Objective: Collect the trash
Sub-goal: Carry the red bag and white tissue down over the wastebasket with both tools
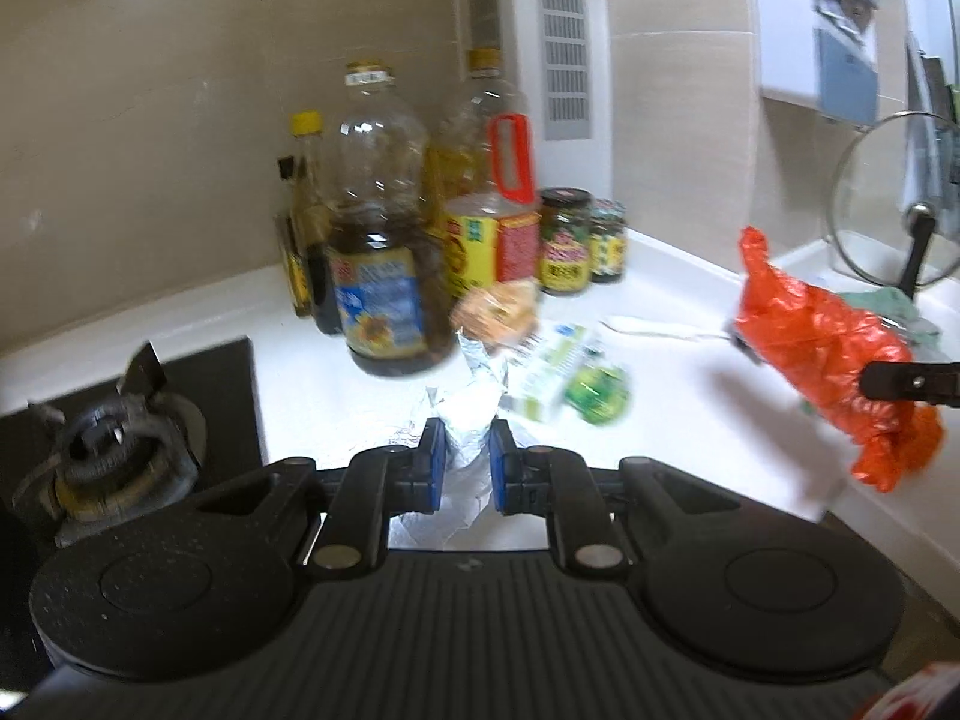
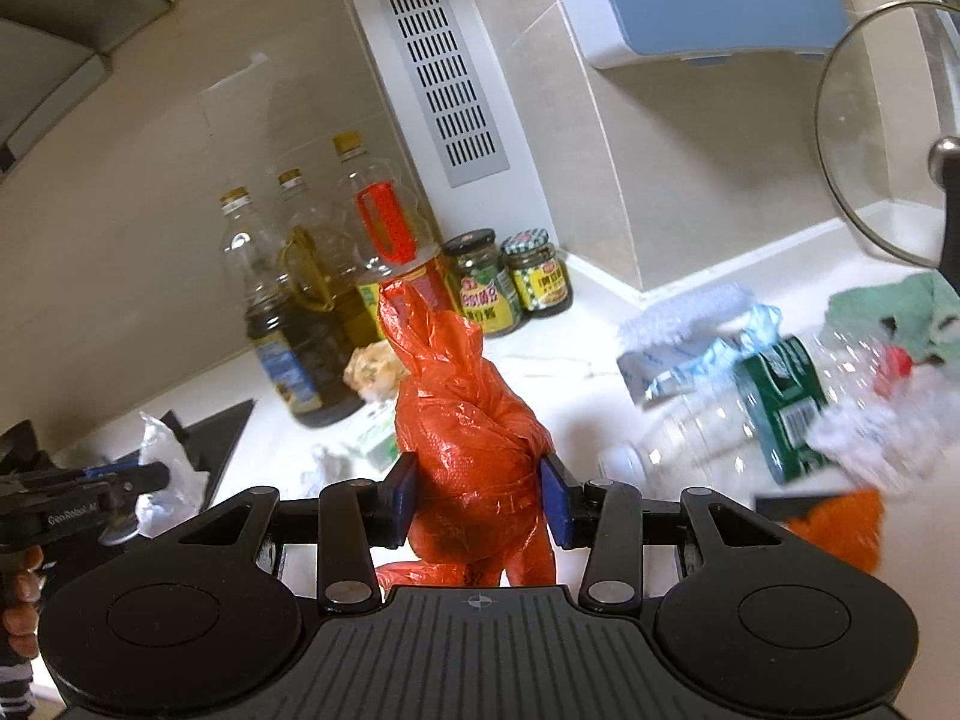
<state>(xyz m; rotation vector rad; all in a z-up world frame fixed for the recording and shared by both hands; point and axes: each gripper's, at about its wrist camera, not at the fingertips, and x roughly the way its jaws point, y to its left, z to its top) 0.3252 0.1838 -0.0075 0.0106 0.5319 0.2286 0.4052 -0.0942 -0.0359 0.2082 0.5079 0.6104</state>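
Note:
My left gripper is shut on a crumpled silver foil wrapper, held above the white counter. My right gripper is shut on an orange plastic bag, which also shows in the left wrist view at the right. Loose trash lies on the counter: a green and white packet, a brownish crumpled wrapper, a clear plastic bottle with a green label and a blue and white wrapper.
Oil bottles and two jars stand against the tiled wall. A gas burner sits at the left. A glass pot lid leans at the right beside a green cloth.

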